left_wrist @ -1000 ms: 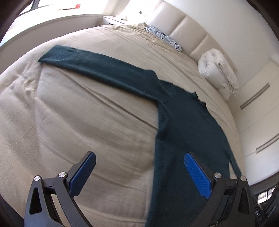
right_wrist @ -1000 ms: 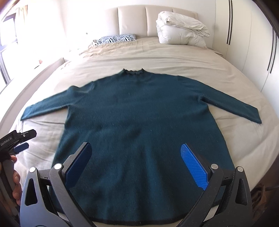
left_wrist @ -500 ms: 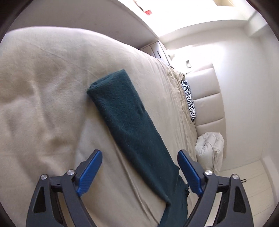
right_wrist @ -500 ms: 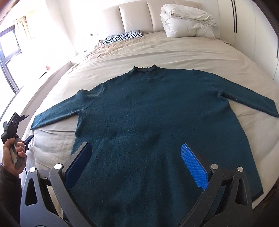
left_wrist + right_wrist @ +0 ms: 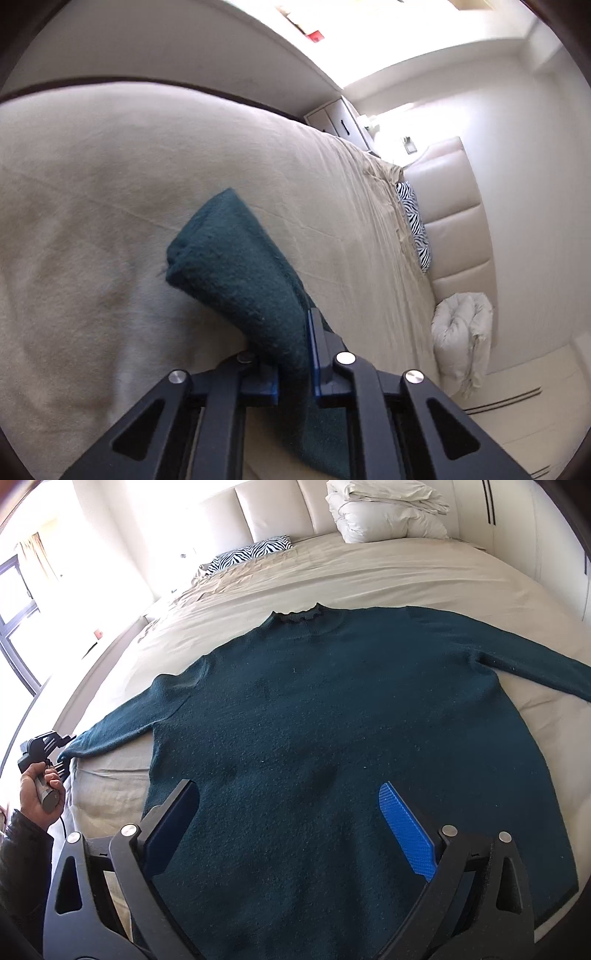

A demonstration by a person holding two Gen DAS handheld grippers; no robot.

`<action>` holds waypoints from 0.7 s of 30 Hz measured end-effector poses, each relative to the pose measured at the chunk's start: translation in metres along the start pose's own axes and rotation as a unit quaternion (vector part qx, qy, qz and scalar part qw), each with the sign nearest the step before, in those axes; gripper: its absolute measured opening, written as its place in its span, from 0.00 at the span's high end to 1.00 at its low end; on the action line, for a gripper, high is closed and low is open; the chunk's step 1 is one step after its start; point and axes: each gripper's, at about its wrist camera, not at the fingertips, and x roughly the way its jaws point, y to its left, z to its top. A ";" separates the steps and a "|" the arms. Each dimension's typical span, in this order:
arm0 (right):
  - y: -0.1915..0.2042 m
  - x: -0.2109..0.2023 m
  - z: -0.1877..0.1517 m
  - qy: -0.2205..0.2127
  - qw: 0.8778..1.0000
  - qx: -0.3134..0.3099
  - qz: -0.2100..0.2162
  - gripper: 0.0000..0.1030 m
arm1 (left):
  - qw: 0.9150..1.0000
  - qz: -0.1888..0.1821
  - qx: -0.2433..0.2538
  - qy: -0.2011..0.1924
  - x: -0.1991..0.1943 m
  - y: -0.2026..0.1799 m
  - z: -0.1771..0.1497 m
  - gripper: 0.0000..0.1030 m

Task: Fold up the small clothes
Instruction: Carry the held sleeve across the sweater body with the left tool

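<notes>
A fuzzy, matt teal knit sweater (image 5: 332, 738) is lying under the right claw (image 5: 291, 827), whose matt black plastic arms are carrying ribbed blue pads (image 5: 404, 830). Beyond it, the bed (image 5: 406, 576) is showing wrinkled beige cloth and a smooth, padded headboard (image 5: 273, 513).

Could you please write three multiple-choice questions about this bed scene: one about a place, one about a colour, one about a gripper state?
1. Where does the zebra-print pillow lie?
A. at the headboard end of the bed
B. on the sweater
C. on the floor

2. What colour is the sweater?
A. beige
B. dark teal
C. red

3. What is the left gripper doing?
A. open above bare bedding
B. shut on nothing
C. shut on the sleeve

Answers:
1 A, it rests just below the headboard panels.
2 B, the knit is dark teal against the beige bedding.
3 C, knit fabric is pinched between its blue pads.
</notes>
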 end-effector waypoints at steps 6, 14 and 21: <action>-0.032 0.012 0.005 0.020 0.998 0.046 0.027 0.33 | 0.967 0.020 0.254 0.004 0.016 -0.130 -0.063 0.92; -0.059 0.030 0.037 0.025 0.993 0.080 0.085 0.35 | 0.765 0.074 0.640 0.011 0.036 -0.200 -0.303 0.92; -0.055 0.093 0.086 0.102 0.966 0.126 0.204 0.35 | 0.693 0.108 0.713 0.017 0.053 -0.177 -0.355 0.91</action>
